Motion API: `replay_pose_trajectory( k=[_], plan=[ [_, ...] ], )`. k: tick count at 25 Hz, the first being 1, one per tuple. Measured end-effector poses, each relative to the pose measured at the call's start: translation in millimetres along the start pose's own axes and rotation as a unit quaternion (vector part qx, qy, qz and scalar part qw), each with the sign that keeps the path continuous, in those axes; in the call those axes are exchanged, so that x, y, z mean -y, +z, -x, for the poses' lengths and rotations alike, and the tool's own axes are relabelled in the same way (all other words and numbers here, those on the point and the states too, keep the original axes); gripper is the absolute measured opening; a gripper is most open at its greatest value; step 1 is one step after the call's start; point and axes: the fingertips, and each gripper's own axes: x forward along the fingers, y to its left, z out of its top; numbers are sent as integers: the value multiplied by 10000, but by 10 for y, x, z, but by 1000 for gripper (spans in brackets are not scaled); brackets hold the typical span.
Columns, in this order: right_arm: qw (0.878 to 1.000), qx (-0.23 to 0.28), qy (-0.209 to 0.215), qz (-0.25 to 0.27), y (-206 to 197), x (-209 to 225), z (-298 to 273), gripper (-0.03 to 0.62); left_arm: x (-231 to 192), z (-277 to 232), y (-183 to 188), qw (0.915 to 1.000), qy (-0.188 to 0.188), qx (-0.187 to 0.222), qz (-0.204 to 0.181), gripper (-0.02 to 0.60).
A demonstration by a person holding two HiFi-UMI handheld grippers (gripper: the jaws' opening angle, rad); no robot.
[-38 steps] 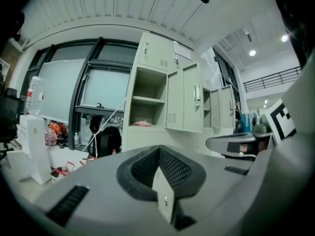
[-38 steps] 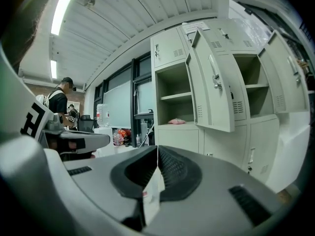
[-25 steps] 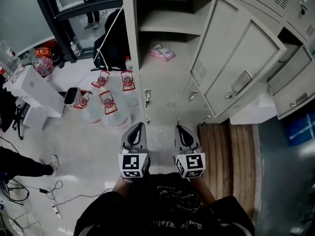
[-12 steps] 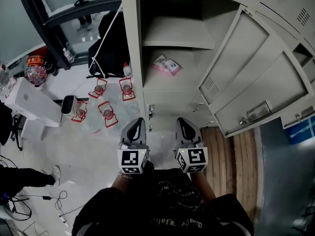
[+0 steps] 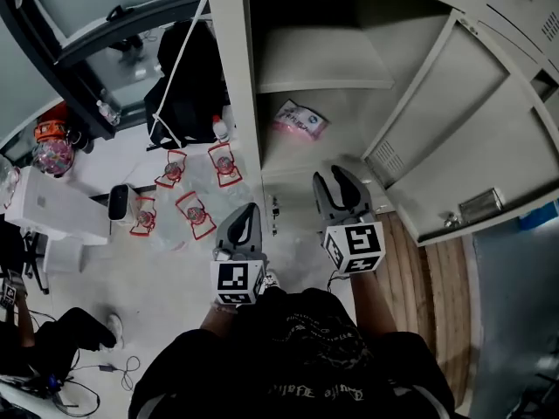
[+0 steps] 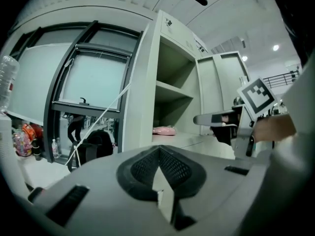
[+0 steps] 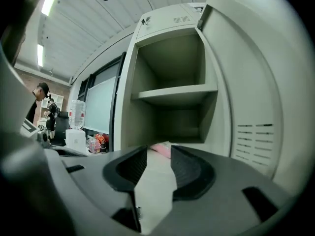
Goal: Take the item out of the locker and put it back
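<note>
Grey-and-black, the right gripper (image 7: 159, 154) is pointing into the open locker (image 5: 231, 85) with its jaws standing apart, having just been opening. Nothing is sitting between its pads, and only the pale compartment floor is showing through the gap. Beyond that gap the pink packet (image 7: 161, 149) is lying flat on the floor of the lower compartment, well back from the front edge and apart from the gripper. In the head view the packet is resting under the middle shelf (image 5: 323, 64), toward the compartment's left side, while the right gripper is hovering at the compartment's front lip.

The left gripper (image 6: 158, 150) is hovering beside and slightly behind the right one, clenched on nothing, its pad tips meeting. It is facing the locker's left front edge. In its own view the right gripper is crossing the right side of the picture, with its marker cube (image 6: 258, 96) showing above it.

Outward from the grippers, the locker door (image 5: 489, 147) is standing wide open at the right, and wooden slats (image 5: 432, 304) are lying on the ground below it. Left of the locker, several clear water bottles (image 5: 196, 209) with red-framed labels are standing on the light floor (image 5: 157, 278). Behind them what appears to be a black bag (image 5: 188, 90) is leaning by the dark window frame.
</note>
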Motion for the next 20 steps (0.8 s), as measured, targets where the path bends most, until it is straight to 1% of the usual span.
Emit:
replay_pose_trajectory(
  k=[1, 5, 9, 12, 14, 17, 20],
  plan=[
    [10000, -14, -17, 64, 33, 24, -75, 140, -20, -25, 7, 10000, -33, -8, 9, 8],
    [9994, -195, 5, 292, 103, 105, -346, 140, -51, -78, 2, 9999, -107, -73, 51, 8],
    [9980, -431, 144, 440, 95, 140, -614, 147, -50, -98, -18, 9999, -84, -121, 53, 8],
    [9954, -702, 286, 586, 45, 128, -780, 152, -30, -111, -24, 9998, -31, -160, 118, 8],
    [9937, -851, 305, 657, 20, 149, -855, 155, -21, -124, -53, 9997, 10, -206, 134, 8],
    [9910, -1069, 351, 719, -37, 156, -986, 155, -82, -103, -88, 9994, 169, -230, 189, 8],
    [9864, -1391, 356, 805, -122, 201, -1101, 161, -123, -97, -117, 9990, 293, -278, 212, 8]
  ],
)
